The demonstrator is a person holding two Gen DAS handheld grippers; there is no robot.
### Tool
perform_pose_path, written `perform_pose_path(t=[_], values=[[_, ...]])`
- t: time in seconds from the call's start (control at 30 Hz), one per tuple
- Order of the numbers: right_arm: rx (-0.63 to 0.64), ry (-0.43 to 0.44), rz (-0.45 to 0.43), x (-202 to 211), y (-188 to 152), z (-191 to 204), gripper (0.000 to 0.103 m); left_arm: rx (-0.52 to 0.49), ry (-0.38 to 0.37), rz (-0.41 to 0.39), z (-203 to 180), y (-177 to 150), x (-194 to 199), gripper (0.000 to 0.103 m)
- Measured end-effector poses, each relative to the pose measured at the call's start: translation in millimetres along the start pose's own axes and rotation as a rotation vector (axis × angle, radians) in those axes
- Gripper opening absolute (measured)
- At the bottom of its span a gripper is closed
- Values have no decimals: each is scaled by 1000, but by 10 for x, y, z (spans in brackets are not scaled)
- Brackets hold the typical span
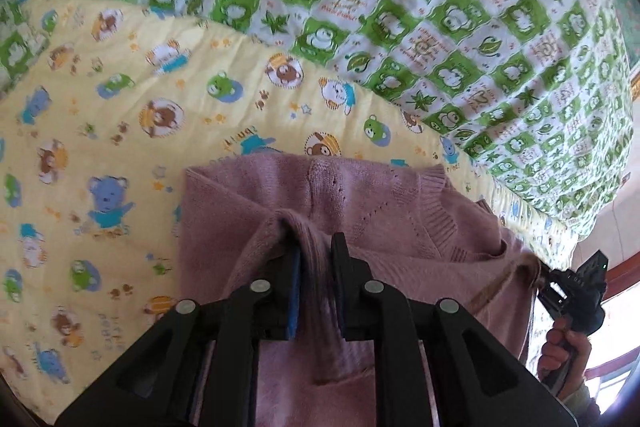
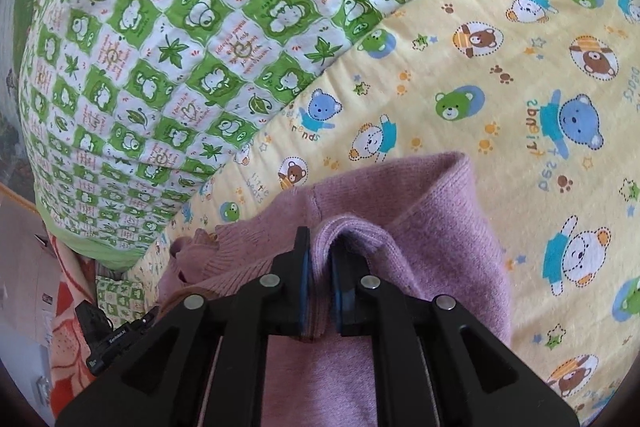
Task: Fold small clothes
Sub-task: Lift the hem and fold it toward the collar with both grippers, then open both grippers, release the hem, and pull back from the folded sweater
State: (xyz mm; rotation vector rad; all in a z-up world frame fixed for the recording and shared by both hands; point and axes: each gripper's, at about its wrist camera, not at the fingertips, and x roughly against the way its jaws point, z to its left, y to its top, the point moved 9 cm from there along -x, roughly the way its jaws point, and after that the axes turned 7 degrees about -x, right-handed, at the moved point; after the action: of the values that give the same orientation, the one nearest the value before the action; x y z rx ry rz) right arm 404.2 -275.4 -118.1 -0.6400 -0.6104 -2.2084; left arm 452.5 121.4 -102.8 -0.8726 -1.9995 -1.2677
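- Currently lying on the yellow bear sheet (image 1: 120, 99), beside the green quilt (image 1: 440, 7): pink sweater (image 1: 248, 211).
- Left hand-held gripper (image 1: 316, 267) and right hand-held gripper (image 2: 320, 263) each pinching a sweater ridge.
- Soft, light, floppy knit; best taken by edges.

grippers: 2, left gripper (image 1: 316, 247), right gripper (image 2: 320, 243) | pink knitted garment (image 1: 248, 203): 1 | yellow bear-print sheet (image 1: 120, 87): 1 | green-and-white checked quilt (image 1: 440, 7): 1 | hand (image 1: 564, 347): 1
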Motion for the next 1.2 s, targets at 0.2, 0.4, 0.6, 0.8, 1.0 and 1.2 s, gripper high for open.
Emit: perform_pose_path(t=[0.2, 0.4, 0.6, 0.8, 1.0, 1.2], values=[[32, -11, -93, 372, 27, 129, 51, -50, 16, -68, -26, -26, 491, 28], [129, 25, -109, 585, -233, 400, 51, -207, -154, 0, -743, -490, 623, 28], [335, 86, 97, 256, -1086, 750, 51, -375, -252, 151, -1401, -1149, 290, 34], [479, 43, 269, -253, -1511, 700, 51, -296, -195, 185, -1210, -981, -212, 34], [534, -87, 180, -578, -1074, 490, 42, -217, -111, 150, -741, -410, -549, 15], [518, -160, -34, -594, -413, 511, 28, -193, 52, 47, -305, 212, -579, 14]])
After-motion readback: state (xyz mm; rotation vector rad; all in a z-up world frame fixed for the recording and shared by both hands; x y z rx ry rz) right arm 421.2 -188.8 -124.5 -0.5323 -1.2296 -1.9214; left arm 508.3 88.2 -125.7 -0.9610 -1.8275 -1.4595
